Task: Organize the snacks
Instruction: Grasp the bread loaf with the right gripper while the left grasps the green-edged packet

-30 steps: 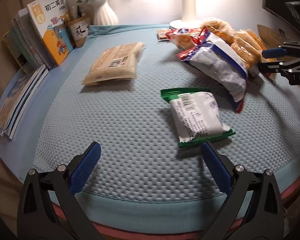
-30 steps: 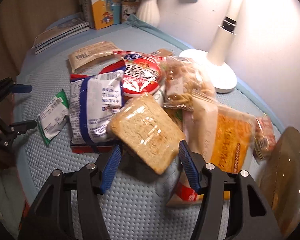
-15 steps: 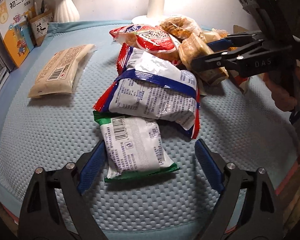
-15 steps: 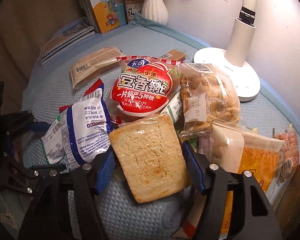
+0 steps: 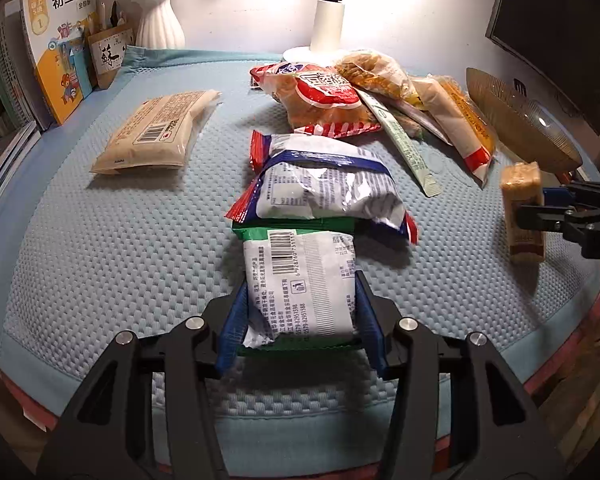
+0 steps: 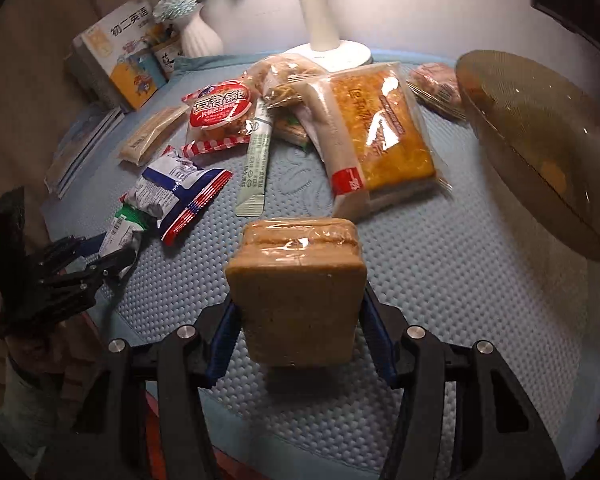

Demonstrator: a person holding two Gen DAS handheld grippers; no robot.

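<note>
Presently the left gripper (image 5: 300, 312) has its blue fingers (image 5: 233, 322) pressed against both sides of the green-edged white snack packet (image 5: 300, 280), which lies barcode-up on the blue textured mat (image 5: 100, 240), near the front edge. Its far end is tucked under the blue-and-white foil bag (image 5: 324, 188) just behind it. The right gripper (image 6: 298, 328) clamps the clear-wrapped brown biscuit block (image 6: 296, 284) between its fingers; in the left wrist view the block stands on end at the mat's right side, whether resting on the mat or held just above it I cannot tell. Farther back, a loose pile: red-and-white bag (image 5: 320, 96), long pale-green stick sachet (image 6: 256, 168), orange-filled clear pack (image 6: 380, 132), pale clear noodle-like bag (image 5: 374, 70). A beige packet (image 5: 156, 136) lies apart, left-rear. An amber glass bowl (image 6: 540, 140) stands tilted at the right. White lamp base (image 6: 332, 54), white vase (image 5: 158, 26) and upright books (image 5: 56, 52) line the back.
</note>
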